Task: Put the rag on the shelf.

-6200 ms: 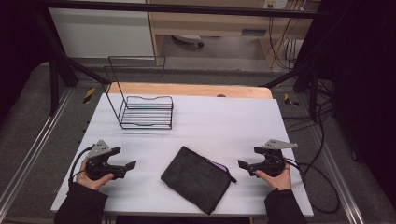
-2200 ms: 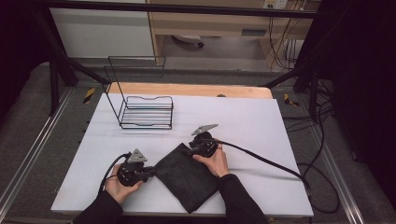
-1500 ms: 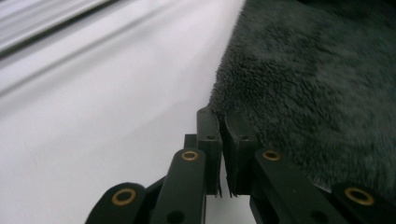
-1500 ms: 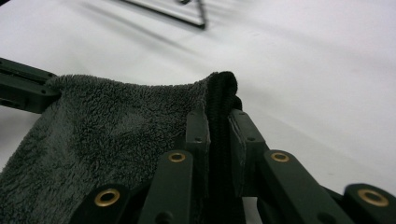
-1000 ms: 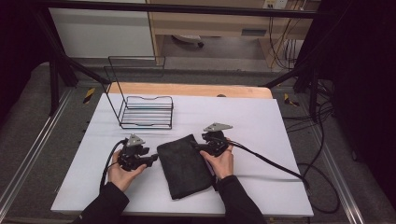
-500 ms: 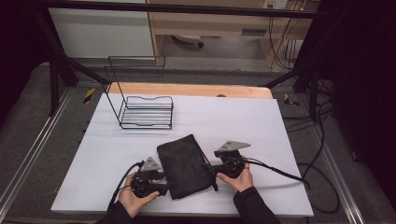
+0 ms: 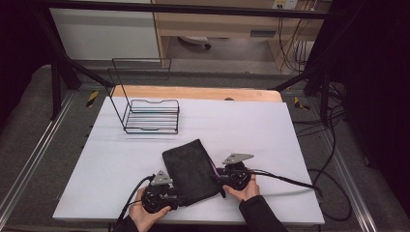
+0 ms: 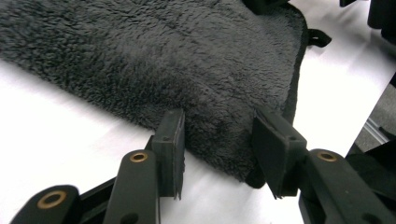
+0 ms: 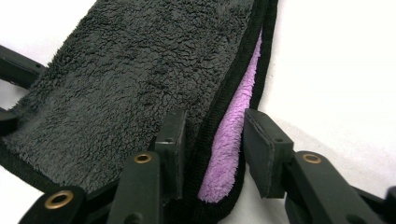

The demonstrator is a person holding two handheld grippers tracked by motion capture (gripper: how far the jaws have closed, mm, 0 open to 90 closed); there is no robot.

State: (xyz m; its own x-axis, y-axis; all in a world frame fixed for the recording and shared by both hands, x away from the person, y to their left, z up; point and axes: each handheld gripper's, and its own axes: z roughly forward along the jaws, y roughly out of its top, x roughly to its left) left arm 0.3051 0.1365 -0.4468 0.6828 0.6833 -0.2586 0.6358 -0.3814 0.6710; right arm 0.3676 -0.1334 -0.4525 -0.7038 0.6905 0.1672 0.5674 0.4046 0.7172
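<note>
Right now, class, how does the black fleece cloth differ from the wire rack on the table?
The black fleece cloth lies flat and folded near the front edge; the wire rack stands upright farther back. The cloth is soft, with a purple inner face; the rack is thin open wire. Both are black and rest on the white table.

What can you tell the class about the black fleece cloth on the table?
The black fleece cloth is a fluffy folded piece with black binding along its edges and a lilac inner face showing at the open side. It lies flat on the white table, tilted, near the front edge. The left claw straddles its near corner; the right claw straddles its bound edge; both have just been closing.
</note>
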